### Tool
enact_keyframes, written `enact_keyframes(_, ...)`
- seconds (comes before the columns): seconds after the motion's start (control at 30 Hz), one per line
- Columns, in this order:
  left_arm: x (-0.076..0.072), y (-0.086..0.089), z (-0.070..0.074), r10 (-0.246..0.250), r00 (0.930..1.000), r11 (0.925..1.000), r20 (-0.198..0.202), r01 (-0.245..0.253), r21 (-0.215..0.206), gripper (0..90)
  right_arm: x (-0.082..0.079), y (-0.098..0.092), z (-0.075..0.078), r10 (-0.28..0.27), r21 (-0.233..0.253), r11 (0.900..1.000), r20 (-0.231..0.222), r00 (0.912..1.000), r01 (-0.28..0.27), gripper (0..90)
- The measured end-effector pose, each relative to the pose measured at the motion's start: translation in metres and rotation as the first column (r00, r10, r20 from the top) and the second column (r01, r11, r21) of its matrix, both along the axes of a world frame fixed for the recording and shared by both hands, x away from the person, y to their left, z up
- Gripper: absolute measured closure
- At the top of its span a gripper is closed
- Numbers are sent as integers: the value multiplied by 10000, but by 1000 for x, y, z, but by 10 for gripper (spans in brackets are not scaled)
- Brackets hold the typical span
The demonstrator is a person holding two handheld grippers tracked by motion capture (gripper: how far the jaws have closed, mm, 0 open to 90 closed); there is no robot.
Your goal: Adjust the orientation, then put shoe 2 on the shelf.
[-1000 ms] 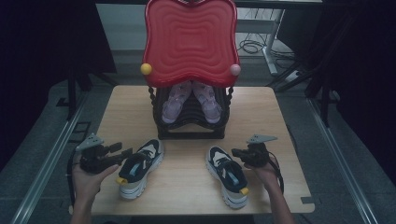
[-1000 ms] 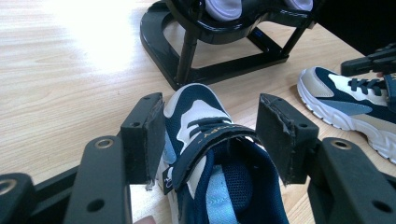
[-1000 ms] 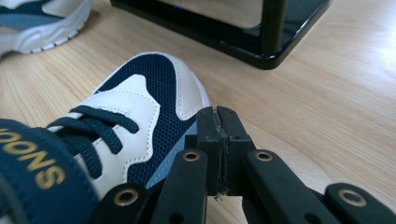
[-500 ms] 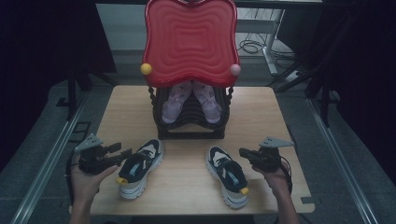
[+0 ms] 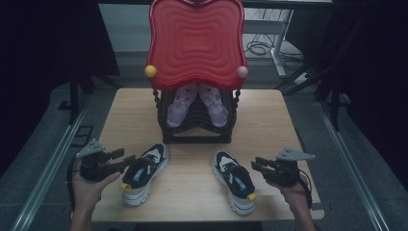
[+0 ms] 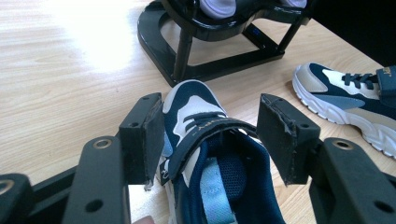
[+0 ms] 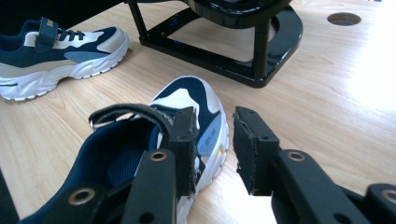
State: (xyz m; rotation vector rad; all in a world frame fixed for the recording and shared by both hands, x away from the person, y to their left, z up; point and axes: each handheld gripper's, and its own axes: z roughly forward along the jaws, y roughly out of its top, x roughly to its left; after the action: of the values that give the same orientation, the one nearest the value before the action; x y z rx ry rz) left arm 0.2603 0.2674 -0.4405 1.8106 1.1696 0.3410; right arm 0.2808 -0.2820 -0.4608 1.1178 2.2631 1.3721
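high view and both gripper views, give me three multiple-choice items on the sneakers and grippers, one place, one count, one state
1. Where does the black shoe rack stand?
A. at the table's far middle, under the red wavy board
B. at the near left corner
C. on the floor

2. How many navy sneakers lie on the wooden table in front of the rack?
A. one
B. two
C. four

3. How do the jaws of the left hand-held gripper stand?
A. shut tight on a lace
B. open, one jaw on each side of the left navy sneaker
C. shut on the rack

Answers:
1 A, the high view shows the rack at the far middle below the board.
2 B, the left one and the right navy sneaker lie there.
3 B, the left gripper view shows a wide gap between the jaws with the strap in it.
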Motion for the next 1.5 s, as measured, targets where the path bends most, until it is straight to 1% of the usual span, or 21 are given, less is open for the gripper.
enact_keyframes(0.1, 0, -1, -1, -42, 10000, 10000, -66, 42, 50, 419, -4, -5, -1, -164, -4, 9999, -91, 9998, 164, 614)
enact_keyframes(0.2, 0, -1, -1, -76, 9999, 9999, -94, 77, 82, 418, -5, -8, 0, -309, 64, 9995, -81, 9995, 310, 587)
enact_keyframes(0.27, 0, -1, -2, -94, 9999, 9999, -124, 96, 100, 418, -7, -8, 1, -340, 66, 9994, -45, 9994, 340, 585)
enact_keyframes(0.37, 1, -2, -5, -68, 9996, 9999, -290, 72, 154, 418, -9, -7, 2, -332, -7, 9994, -17, 9994, 332, 583)
enact_keyframes(0.53, 3, -4, -9, -214, 9988, 9993, -450, 226, 282, 419, -13, -5, 4, -277, -106, 9996, -5, 9996, 277, 574)
enact_keyframes(0.6, 5, -5, -13, -264, 9977, 9988, -625, 289, 389, 419, -13, -4, 4, -274, -144, 9995, 11, 9996, 274, 572)
enact_keyframes(0.63, 6, -5, -15, -241, 9972, 9988, -706, 270, 407, 419, -12, -3, 3, -279, -146, 9995, -49, 9996, 279, 571)
enact_keyframes(0.7, 9, -8, -19, -240, 9955, 9980, -912, 291, 552, 421, -11, -2, 1, -286, -189, 9994, -86, 9996, 284, 570)
enact_keyframes(0.77, 11, -11, -23, -223, 9941, 9959, -1058, 313, 847, 424, -9, 0, -1, -247, -250, 9994, -105, 9996, 244, 570)
enact_keyframes(0.87, 13, -14, -25, -241, 9930, 9939, -1157, 362, 1041, 434, -9, 1, -2, -249, -287, 9993, -178, 9995, 244, 568)
enact_keyframes(0.93, 14, -14, -28, -110, 9922, 9910, -1242, 274, 1311, 444, -9, 1, -2, -228, -274, 9994, -155, 9996, 223, 567)
enact_keyframes(1.03, 16, -13, -31, 58, 9910, 9873, -1334, 156, 1584, 461, -10, 1, 1, -228, -234, 9995, -84, 9997, 226, 567)
enact_keyframes(1.13, 19, -13, -34, 85, 9901, 9858, -1404, 153, 1675, 484, -11, 2, 2, -156, -190, 9997, -16, 9999, 156, 568)
enact_keyframes(1.23, 20, -12, -35, 111, 9896, 9851, -1433, 138, 1714, 516, -11, 6, 2, 56, -47, 10000, -102, 9999, -57, 569)
enact_keyframes(1.37, 22, -11, -38, -65, 9879, 9872, -1550, 310, 1567, 532, -11, 11, 2, 240, -20, 9997, -116, 9996, -240, 569)
enact_keyframes(1.5, 23, -11, -39, -263, 9860, 9881, -1646, 506, 1451, 586, -11, 16, 2, 322, -122, 9994, -197, 9993, -324, 566)
